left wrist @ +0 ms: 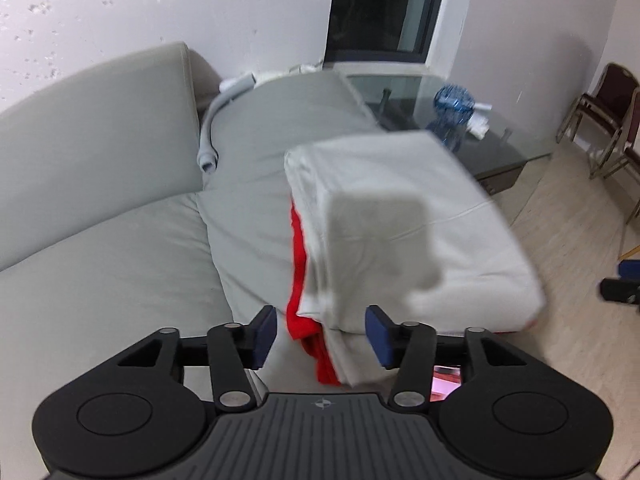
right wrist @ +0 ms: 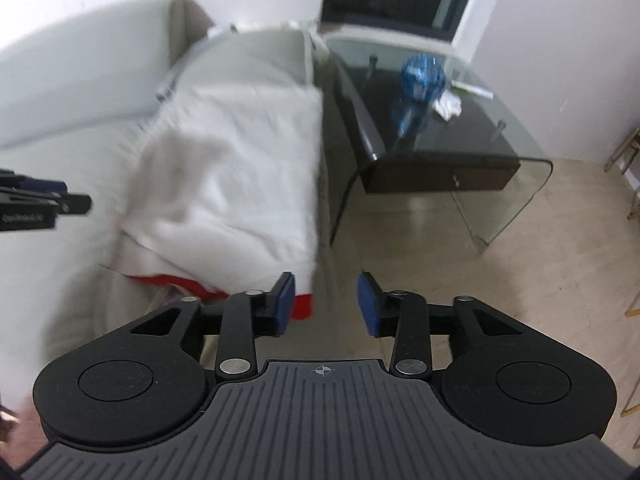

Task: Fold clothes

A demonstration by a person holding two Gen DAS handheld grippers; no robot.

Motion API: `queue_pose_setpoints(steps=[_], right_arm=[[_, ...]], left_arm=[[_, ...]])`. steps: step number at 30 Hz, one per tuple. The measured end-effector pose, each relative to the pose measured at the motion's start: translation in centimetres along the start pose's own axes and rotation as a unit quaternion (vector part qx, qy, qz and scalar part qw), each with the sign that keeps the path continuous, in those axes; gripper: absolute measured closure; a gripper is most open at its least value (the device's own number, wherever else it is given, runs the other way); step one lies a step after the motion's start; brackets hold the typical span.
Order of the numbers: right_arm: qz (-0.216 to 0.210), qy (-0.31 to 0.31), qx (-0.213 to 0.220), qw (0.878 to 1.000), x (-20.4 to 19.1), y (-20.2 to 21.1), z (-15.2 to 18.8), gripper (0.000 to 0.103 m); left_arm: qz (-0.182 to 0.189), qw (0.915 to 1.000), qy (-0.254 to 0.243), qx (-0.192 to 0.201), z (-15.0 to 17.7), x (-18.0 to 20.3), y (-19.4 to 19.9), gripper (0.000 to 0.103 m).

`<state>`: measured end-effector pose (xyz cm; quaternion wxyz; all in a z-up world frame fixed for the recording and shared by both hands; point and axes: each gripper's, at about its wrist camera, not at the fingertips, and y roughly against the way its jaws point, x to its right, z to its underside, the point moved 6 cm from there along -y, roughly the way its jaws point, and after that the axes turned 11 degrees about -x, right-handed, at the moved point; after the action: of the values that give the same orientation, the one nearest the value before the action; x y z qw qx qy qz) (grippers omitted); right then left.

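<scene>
Folding looks nearly finished: the white garment with red trim (left wrist: pixel 420 216) lies as a compact, several-layered rectangle on the grey sofa seat cushion (left wrist: pixel 256 184), at the cushion's outer edge beside the floor. A smaller white flap sits on top of the bundle, though motion blur makes its outline uncertain. Red fabric shows along the near and left edges beneath the white layers.

The left gripper (left wrist: pixel 320 334) hovers just before the bundle's near corner, its blue-padded fingers (left wrist: pixel 265 334) apart and holding nothing. The right gripper (right wrist: pixel 325 304) hangs past the cushion's edge, over the floor, fingers likewise apart and empty; its left pad sits just beside the red hem.

My reading is that the last fold is down and both grippers are free of the cloth. The next move likely calls for tidying: tucking in the red edge that peeks out, or pinching the whole stack through all its layers to move it without letting it unfold. A grip on the top layer alone would probably open the bundle.

Around it, the pale grey sofa backrest (left wrist: pixel 96 128) rises to the left, with a grey hose-like cable (left wrist: pixel 210 136) draped behind the cushion. A glass side table over a dark cabinet (right wrist: pixel 440 160) carries a blue patterned object (right wrist: pixel 422 74) and some white scraps. Light wood-look flooring (right wrist: pixel 500 264), white walls and a dark window complete the room.
</scene>
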<state>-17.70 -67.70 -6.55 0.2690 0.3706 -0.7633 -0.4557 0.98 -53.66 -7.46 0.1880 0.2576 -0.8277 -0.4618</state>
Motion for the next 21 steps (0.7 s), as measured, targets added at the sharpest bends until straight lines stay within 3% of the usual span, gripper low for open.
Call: queue_pose_setpoints(steps=[1, 5, 13, 21], right_arm=[[-0.006, -0.004, 0.003, 1.0, -0.4, 1.1, 0.1, 0.047], [-0.012, -0.039, -0.005, 0.999, -1.4, 4.4, 0.1, 0.022], [-0.01, -0.038, -0.005, 0.999, -4.0, 11.7, 0.3, 0.01], [0.007, -0.03, -0.044, 0.999, -6.3, 16.6, 1.0, 0.006]], left_arm=[[0.003, 1.0, 0.002, 0.002, 0.2, 0.3, 1.3, 0.034], [0.009, 0.9999, 0.008, 0.01, 1.3, 1.3, 6.1, 0.018], [0.004, 0.9999, 0.008, -0.008, 2.8, 2.5, 11.9, 0.005], [-0.013, 0.9999, 0.006, 0.001, 3.8, 3.1, 14.9, 0.003]])
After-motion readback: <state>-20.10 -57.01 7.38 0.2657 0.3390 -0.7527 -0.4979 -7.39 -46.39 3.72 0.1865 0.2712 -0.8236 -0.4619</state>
